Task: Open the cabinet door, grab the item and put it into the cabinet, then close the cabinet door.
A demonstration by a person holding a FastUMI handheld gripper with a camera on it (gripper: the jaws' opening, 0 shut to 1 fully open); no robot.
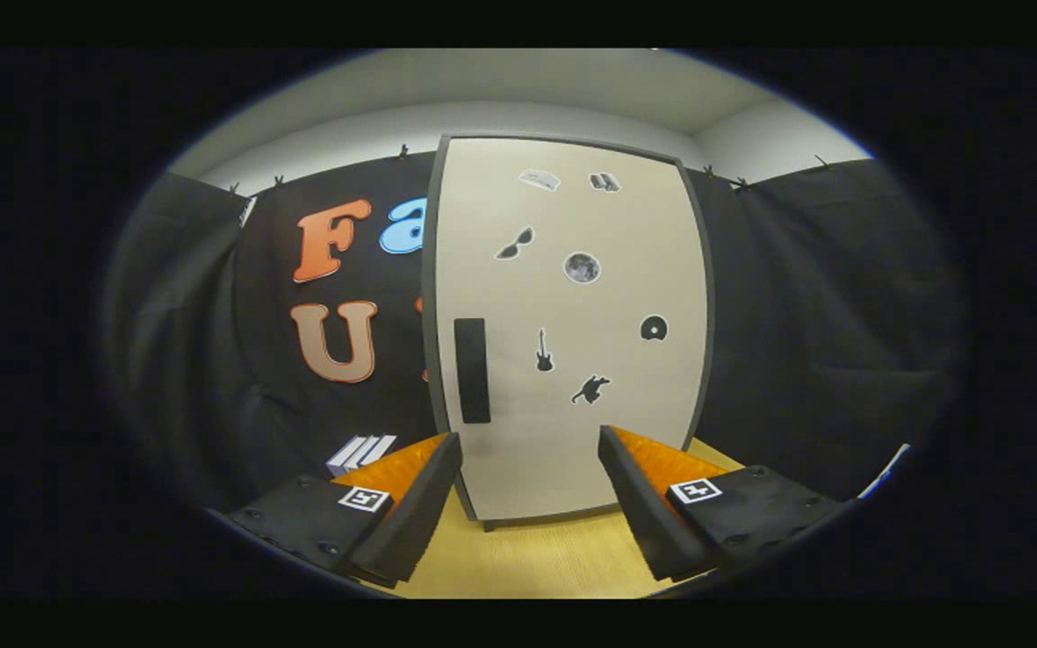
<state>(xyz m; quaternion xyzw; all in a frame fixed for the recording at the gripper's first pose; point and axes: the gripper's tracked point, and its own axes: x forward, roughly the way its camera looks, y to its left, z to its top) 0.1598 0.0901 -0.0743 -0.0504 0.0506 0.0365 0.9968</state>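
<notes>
Fingers (410,513) of the hand-held gripper (529,504) stand spread wide apart with nothing between them, hovering above the wooden bench (527,558). Just ahead, at 12 o'clock, the cabinet door (572,432) is closed, a pale flat panel in a dark frame, dotted with small dark stickers (581,267). It looks rigid and light enough to swing on its hinges, though smooth and slippery on its face, so pressing on the panel itself would give no purchase. The place to take hold is the dark vertical handle (472,370) near the door's edge at about 11 o'clock from the fingers (a slim upright bar, seemingly well suited to a pinch across its width). With the handle there, the hinges are probably on the opposite side, so the pull should arc outward. Beyond the fingers at 10 o'clock, beside the cabinet, a small white striped item (359,453) lies on the bench, likely the thing to store; it looks boxy and light, though too small to judge.
</notes>
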